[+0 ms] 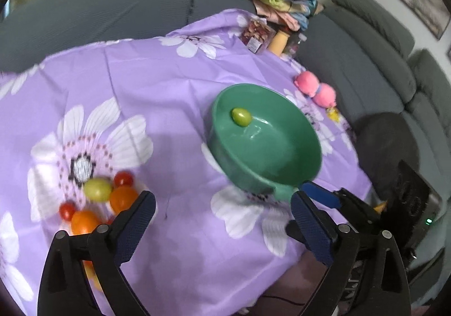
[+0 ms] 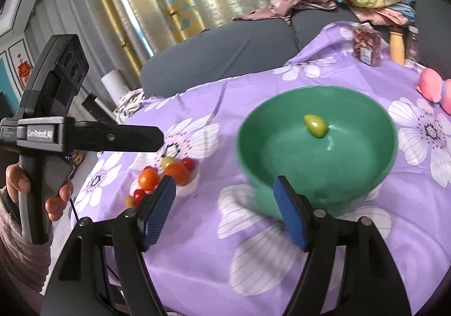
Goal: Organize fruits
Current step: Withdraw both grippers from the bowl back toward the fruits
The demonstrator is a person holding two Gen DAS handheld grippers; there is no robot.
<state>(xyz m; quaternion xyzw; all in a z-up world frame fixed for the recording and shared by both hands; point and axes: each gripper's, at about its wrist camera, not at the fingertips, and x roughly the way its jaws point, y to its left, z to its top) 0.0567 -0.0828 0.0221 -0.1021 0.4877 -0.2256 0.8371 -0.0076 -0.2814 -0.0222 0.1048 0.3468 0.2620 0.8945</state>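
Counter draped in a purple cloth printed with white flowers [image 1: 174,85], filling mid-frame. Round green plastic bowl [image 1: 282,158] right of centre, holding one green oval fruit [image 1: 241,116] on its inner wall. Heap of small orange, red and green tomatoes [image 1: 98,197] at lower left. Left tongs [image 1: 222,203] spread wide, empty. Right tongs [image 2: 224,192] parted, gripping nothing, bowl just beyond.
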